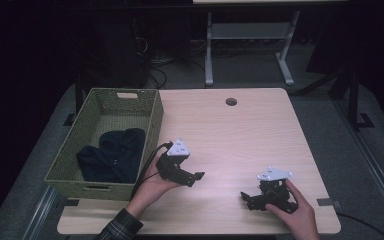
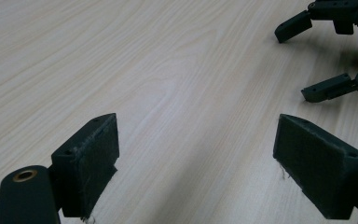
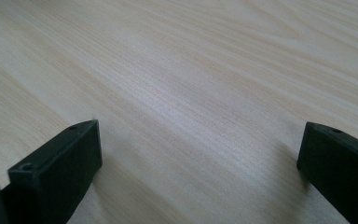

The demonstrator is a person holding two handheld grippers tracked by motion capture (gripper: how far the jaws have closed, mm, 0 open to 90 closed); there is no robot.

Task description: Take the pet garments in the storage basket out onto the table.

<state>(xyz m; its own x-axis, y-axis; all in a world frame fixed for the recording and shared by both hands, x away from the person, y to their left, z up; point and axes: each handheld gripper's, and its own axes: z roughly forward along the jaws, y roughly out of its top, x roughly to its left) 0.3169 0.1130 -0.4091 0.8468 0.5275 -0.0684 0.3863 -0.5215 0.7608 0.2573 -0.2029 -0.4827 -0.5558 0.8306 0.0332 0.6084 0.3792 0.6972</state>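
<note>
- The left claw is held above the bench just beside the near right corner of the woven basket; its jaws are spread wide with nothing between them, as seen in the left gripper view.
- The right claw rests low by the bench's near edge, toward the near right corner; its jaws are likewise parted wide and empty, with bare wood between them.
- The dark garment lies bundled inside the basket, toward its near end, well clear of both claws.
- The work in hand is judged to be around that garment and basket (no contact is made at this moment). If it is to be taken up, the left claw would best be brought over the basket's rim and lowered onto a raised fold, so that cloth rather than wicker is pinched.
- The garment appears soft, matte and crumpled; it should be expected to sag and trail when lifted.
- The basket is olive green, rectangular, openly woven, with cut-out handles; snagging is possible.
- The bench top is pale, smooth wood-grain laminate with a round cable hole near its far edge.
</note>
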